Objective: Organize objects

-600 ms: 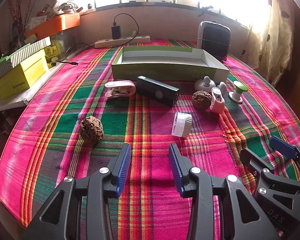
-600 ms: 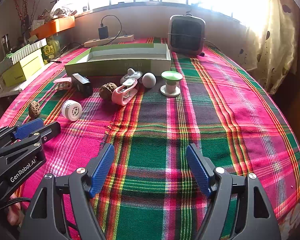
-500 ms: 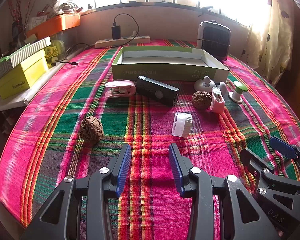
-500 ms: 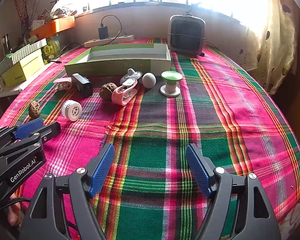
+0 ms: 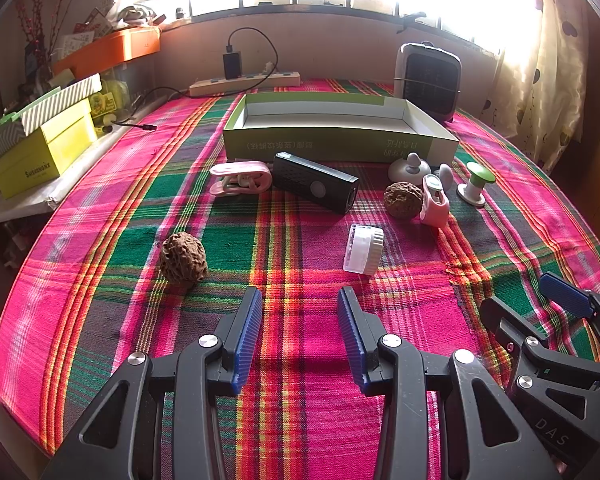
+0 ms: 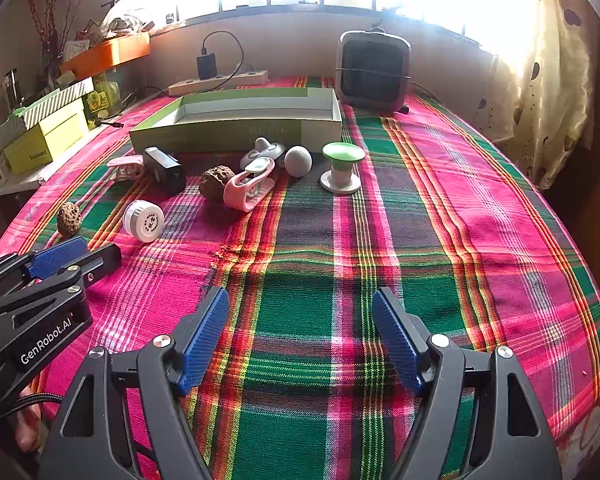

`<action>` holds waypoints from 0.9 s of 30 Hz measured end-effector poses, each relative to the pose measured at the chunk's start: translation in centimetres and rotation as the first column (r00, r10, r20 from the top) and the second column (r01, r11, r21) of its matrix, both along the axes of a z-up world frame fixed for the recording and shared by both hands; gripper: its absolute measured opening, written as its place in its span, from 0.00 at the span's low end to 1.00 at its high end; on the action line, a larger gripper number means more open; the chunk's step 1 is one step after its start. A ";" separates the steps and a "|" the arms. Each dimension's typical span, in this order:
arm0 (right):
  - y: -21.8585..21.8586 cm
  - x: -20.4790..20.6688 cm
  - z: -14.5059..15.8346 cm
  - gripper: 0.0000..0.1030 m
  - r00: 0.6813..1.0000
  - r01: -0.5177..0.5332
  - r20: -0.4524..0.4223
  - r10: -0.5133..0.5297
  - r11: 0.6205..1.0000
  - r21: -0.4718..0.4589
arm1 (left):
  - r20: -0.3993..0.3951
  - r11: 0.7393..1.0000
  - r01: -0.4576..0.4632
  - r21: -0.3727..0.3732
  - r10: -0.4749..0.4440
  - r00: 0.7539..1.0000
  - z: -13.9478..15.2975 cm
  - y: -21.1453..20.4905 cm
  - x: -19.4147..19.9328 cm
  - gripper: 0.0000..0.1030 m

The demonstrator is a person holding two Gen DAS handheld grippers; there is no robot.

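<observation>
- left wrist view: plaid tablecloth (image 5: 112, 288) covers the tabletop; green box (image 5: 340, 142) sits toward the far edge, a walnut (image 5: 183, 259) and white cap (image 5: 363, 249) nearer. left gripper (image 5: 298, 334) hovers with jaws apart, holding nothing.
- right wrist view: right gripper (image 6: 300, 340) gapes wide and empty over the near edge; a pink clip (image 6: 249, 186) lies before the box.

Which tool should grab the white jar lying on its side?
Left. The left tool is open and the white jar lies just ahead of it. The right tool, also open, has the jar far off to its left.
</observation>
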State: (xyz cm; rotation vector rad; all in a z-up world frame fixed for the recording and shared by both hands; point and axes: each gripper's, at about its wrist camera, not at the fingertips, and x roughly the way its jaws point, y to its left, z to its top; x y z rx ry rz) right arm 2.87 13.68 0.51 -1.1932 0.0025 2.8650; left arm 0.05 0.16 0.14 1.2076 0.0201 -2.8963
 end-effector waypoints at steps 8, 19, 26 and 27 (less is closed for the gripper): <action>0.0 0.0 0.0 0.72 1.000 0.000 -0.001 0.000 1.000 0.000 | 0.000 1.000 0.003 0.001 -0.003 1.000 0.0 0.0 0.0 0.36; 0.4 -0.2 0.3 0.72 0.999 -0.039 0.009 0.039 0.999 -0.010 | 0.018 0.998 0.058 0.013 -0.058 0.998 0.8 -0.5 -0.4 0.35; 2.7 -0.9 0.6 0.72 1.000 -0.029 0.009 0.030 0.997 -0.072 | 0.015 0.998 0.035 0.048 -0.036 0.999 0.8 -3.5 -0.3 0.35; 3.1 -1.2 0.7 0.72 1.000 -0.022 0.012 0.023 0.997 -0.074 | 0.009 0.998 0.030 0.059 -0.030 1.000 1.0 -4.0 -0.2 0.35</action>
